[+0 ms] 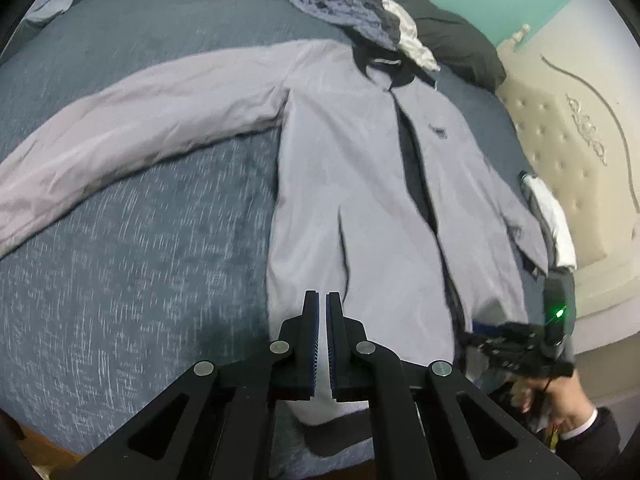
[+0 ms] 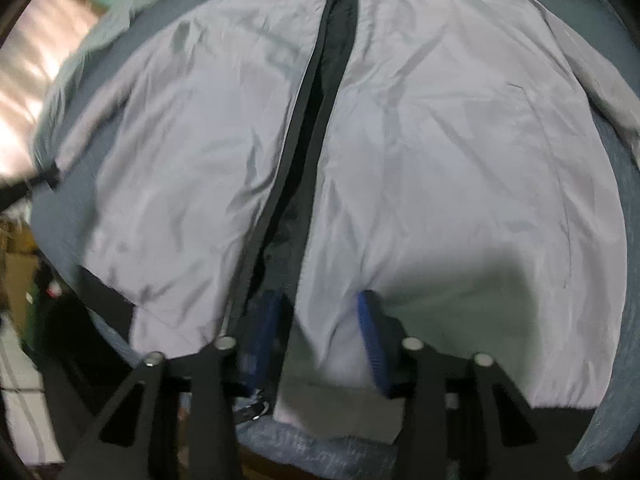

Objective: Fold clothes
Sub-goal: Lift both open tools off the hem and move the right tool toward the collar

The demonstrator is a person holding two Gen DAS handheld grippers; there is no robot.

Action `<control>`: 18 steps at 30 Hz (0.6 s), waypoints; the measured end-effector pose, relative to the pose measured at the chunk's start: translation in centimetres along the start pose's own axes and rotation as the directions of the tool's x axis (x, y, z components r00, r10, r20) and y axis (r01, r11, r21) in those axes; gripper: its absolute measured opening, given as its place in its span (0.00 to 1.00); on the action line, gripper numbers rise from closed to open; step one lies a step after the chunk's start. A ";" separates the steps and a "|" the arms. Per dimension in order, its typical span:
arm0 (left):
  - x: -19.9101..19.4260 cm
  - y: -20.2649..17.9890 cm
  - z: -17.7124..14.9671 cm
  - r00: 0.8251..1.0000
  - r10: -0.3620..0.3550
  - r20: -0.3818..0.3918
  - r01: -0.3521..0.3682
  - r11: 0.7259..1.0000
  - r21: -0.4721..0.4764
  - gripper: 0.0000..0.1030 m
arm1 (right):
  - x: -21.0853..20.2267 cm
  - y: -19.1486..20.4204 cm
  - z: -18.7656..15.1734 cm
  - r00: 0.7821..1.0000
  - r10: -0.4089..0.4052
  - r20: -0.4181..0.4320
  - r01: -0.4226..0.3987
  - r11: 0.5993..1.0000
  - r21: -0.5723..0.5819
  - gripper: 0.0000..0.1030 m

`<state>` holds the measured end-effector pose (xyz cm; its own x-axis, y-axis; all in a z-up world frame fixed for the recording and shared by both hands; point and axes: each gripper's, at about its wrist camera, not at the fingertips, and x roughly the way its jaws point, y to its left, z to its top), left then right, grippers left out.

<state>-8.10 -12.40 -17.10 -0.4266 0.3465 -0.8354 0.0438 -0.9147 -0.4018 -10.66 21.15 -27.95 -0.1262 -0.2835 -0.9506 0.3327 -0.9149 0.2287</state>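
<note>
A pale grey, thin-fabric zip-front jacket lies spread face up on a bed covered with a dark blue-grey textured bedspread, its hem toward the near edge of the bed and its dark collar toward the far side. The front stands unzipped, a dark lining showing in the narrow gap between the two panels, and a small dark badge sits on one chest panel. One long sleeve stretches out flat across the bedspread to the left in the left wrist view; the other sleeve lies close along the body on the side toward a cream tufted headboard. Beyond the collar lies a crumpled heap of blue-grey and white clothes, resting against a dark grey pillow. The left claw hangs above the jacket's hem with its jaws closed together and nothing between them. The right claw points steeply down at the hem near the zip; its blue pads stand partly apart with a raised fold of the right-hand front panel between them, though the blur leaves it unclear whether they press on the cloth. In the left wrist view a hand in a dark sleeve with a white cuff carries that right claw at the bed's edge.
</note>
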 end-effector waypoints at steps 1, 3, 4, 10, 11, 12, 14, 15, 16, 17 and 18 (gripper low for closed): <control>-0.4 -0.1 0.0 1.000 -0.003 0.005 0.003 1.000 -0.001 0.04 | 0.2 0.0 0.0 1.000 -0.012 0.000 0.012 1.000 -0.007 0.25; -0.4 -0.5 0.4 1.000 -0.012 0.013 0.012 1.000 0.001 0.04 | 0.0 -0.4 0.1 1.000 -0.003 0.010 0.003 1.000 0.014 0.17; -0.4 -0.7 0.7 1.000 -0.019 0.017 0.019 1.000 0.002 0.04 | -0.2 -0.7 0.2 1.000 0.011 0.018 -0.011 1.000 0.027 0.15; 0.7 -1.5 2.6 0.997 -0.070 0.042 0.071 0.997 -0.035 0.05 | -0.6 -1.2 0.4 0.992 0.123 0.025 -0.125 0.991 0.050 0.14; 0.9 -1.5 3.0 0.996 -0.075 0.046 0.077 0.996 -0.043 0.05 | -0.4 -1.2 0.4 0.992 0.129 0.011 -0.129 0.990 0.050 0.14; 1.0 -1.5 3.4 0.995 -0.082 0.052 0.085 0.995 -0.051 0.06 | -0.2 -1.2 0.4 0.991 0.136 0.002 -0.136 0.990 0.049 0.17; 1.4 -1.5 4.3 0.993 -0.095 0.063 0.100 0.993 -0.068 0.09 | -0.1 -1.0 0.4 0.988 0.151 -0.012 -0.150 0.988 0.045 0.18; 1.6 -1.6 4.7 0.992 -0.101 0.070 0.106 0.991 -0.075 0.10 | -0.3 -1.0 0.5 0.987 0.157 -0.016 -0.156 0.986 0.051 0.19; 1.9 -1.6 5.2 0.992 -0.102 0.076 0.107 0.991 -0.077 0.12 | -0.7 -1.2 0.7 0.987 0.160 -0.017 -0.159 0.985 0.060 0.26; 2.1 -1.7 5.6 0.991 -0.102 0.082 0.108 0.991 -0.079 0.14 | -1.1 -1.4 0.9 0.987 0.163 -0.017 -0.161 0.985 0.069 0.34; 2.4 -1.7 6.1 0.991 -0.102 0.088 0.109 0.991 -0.080 0.14 | -1.5 -1.6 1.1 0.986 0.165 -0.017 -0.163 0.983 0.078 0.39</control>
<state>-14.71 -11.27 -16.17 -0.5064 0.4187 -0.7539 0.0694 -0.8516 -0.5196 -11.99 22.72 -26.63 -0.0532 -0.4256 -0.9033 0.2749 -0.8759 0.3965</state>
